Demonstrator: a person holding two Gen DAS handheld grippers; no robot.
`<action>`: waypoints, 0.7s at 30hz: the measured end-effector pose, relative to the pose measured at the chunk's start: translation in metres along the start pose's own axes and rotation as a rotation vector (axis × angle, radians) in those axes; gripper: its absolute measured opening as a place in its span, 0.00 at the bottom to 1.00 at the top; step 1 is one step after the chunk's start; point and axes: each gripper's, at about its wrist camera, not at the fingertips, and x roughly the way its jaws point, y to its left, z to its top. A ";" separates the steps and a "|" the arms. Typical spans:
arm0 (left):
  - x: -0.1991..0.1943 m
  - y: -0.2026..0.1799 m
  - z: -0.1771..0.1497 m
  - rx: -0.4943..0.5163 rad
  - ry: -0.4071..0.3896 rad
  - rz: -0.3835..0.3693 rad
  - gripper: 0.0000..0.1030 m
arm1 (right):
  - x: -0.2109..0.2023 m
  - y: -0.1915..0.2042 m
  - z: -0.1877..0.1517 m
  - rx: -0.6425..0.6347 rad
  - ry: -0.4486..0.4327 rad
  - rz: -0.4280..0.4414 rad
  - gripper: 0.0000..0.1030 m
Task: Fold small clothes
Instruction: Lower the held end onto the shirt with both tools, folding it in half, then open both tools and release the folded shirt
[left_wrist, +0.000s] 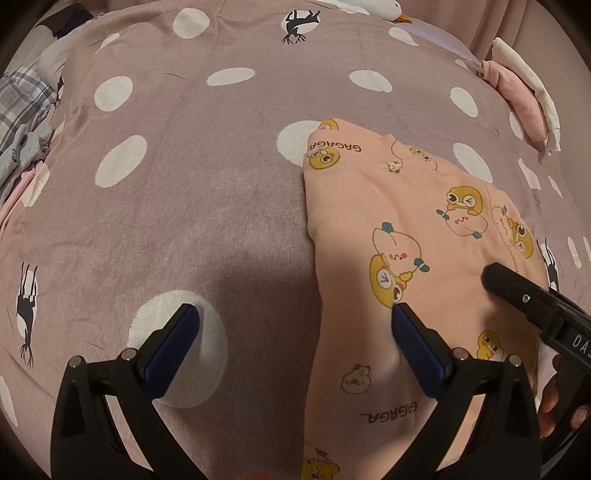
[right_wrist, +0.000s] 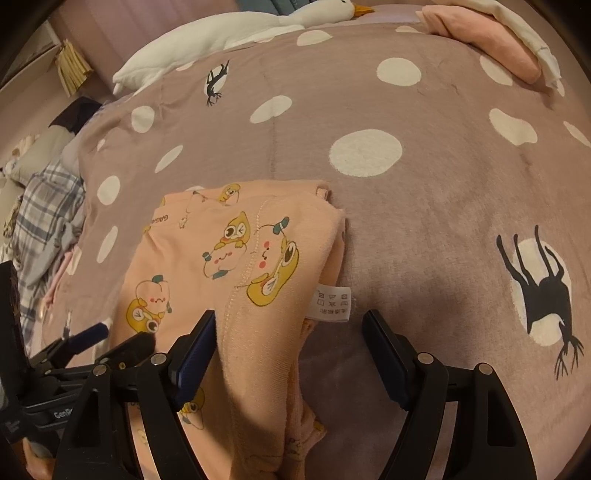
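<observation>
The left gripper (left_wrist: 295, 347) hangs low over the bedspread (left_wrist: 207, 155) with its 2 blue-padded fingers spread wide and nothing between them; its right finger lies over the left margin of the peach garment (left_wrist: 417, 236), though contact cannot be told, and its left finger is over a white dot just left of that garment. The right gripper (right_wrist: 291, 354) is likewise spread wide and empty, straddling the garment's near right edge: one finger over the peach cloth, the other over bare bedspread to the right of it. In the left view its black finger pokes in over the garment's right side, above a hand (left_wrist: 554, 398).

The peach garment, printed with yellow ducks and "GAGAGA", lies folded on the mauve dotted bedspread, its white care label (right_wrist: 332, 301) showing at the right edge, between the right gripper's fingers.

Left of the garment, at the bedspread's border, sits a heap of plaid clothes (right_wrist: 44, 221). Beyond the garment to the right rests a folded pink-and-cream pile (right_wrist: 491, 48). Farthest, beyond the garment, lies a white plush goose (right_wrist: 229, 33).
</observation>
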 end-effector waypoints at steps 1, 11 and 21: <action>-0.001 0.000 0.000 0.003 -0.003 0.002 1.00 | -0.001 -0.001 0.000 0.005 0.000 0.002 0.76; -0.025 0.011 -0.010 0.051 -0.064 0.047 0.99 | -0.018 -0.011 0.001 0.041 -0.018 -0.028 0.76; -0.065 0.019 -0.036 0.091 -0.150 -0.108 0.82 | -0.062 0.003 0.017 -0.068 -0.168 -0.080 0.76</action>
